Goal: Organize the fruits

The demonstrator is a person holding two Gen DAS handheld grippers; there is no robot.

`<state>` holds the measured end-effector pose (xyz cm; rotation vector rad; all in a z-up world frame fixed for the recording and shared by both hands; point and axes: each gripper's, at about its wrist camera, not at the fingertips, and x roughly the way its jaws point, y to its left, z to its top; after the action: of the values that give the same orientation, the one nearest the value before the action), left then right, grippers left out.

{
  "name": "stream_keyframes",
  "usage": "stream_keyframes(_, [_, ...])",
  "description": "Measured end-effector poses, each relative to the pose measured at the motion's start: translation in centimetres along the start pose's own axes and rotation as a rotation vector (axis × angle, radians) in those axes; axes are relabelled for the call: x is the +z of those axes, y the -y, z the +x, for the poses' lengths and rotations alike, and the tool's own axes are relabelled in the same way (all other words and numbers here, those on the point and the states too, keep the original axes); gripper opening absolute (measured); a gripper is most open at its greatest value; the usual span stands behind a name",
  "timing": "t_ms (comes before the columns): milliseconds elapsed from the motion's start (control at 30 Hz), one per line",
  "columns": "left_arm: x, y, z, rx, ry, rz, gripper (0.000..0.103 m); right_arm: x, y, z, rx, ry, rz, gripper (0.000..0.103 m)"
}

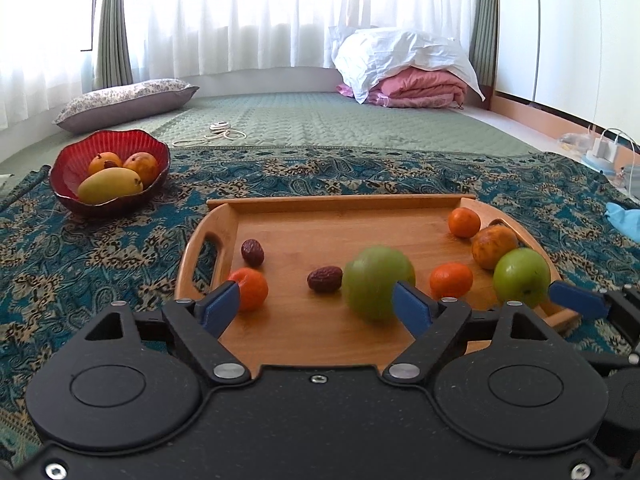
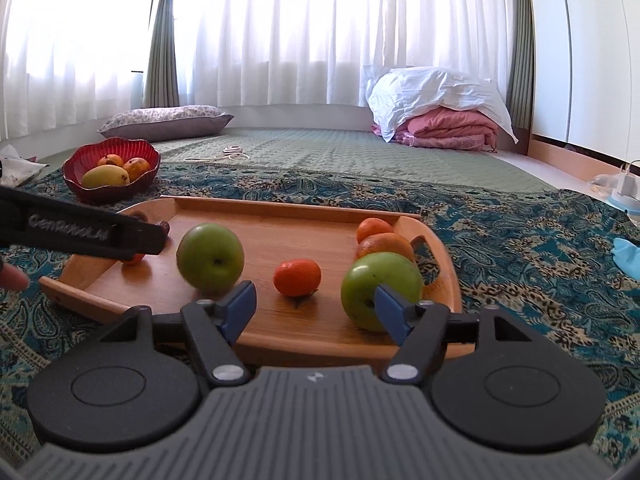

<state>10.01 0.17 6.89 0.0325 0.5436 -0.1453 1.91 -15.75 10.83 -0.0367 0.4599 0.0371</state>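
Both my hand-held grippers, left (image 1: 316, 304) and right (image 2: 314, 306), gape released over the tray's (image 1: 320, 202) near rim, green apples (image 1: 378, 282) just beyond

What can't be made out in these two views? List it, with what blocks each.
- Right wrist view: the left tool covers the tray's left end; a date and an orange fruit barely peek out.
- Left wrist view: the middle green apple is blurred, its surface unreadable.
- Left wrist view: a dark thing is mostly hidden behind the brownish fruit.
- Left wrist view: the red bowl has its bottom hidden under fruit.
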Motion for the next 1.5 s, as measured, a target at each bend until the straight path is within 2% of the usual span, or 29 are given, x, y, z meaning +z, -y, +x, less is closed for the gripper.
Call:
stream_keyframes(533, [-3.9,-0.6,-1.8,0.052,-0.045,-0.033,0.084,-2.1,1.4,-0.7,-0.031,-0.052,0.031,0.085])
stream_keyframes(967, [-6.5,-0.7,-1.0,0.108,-0.108,-0.038,0.086,-3.8,1.3,0.5,-0.046,-0.152,0.024,0.089])
stream_keyframes(1500, [-7.3,-0.9,0.7,0.16,-0.135,-0.048,0.103,-3.7,1.2,1.6,-0.031,-0.208,0.014,0.101])
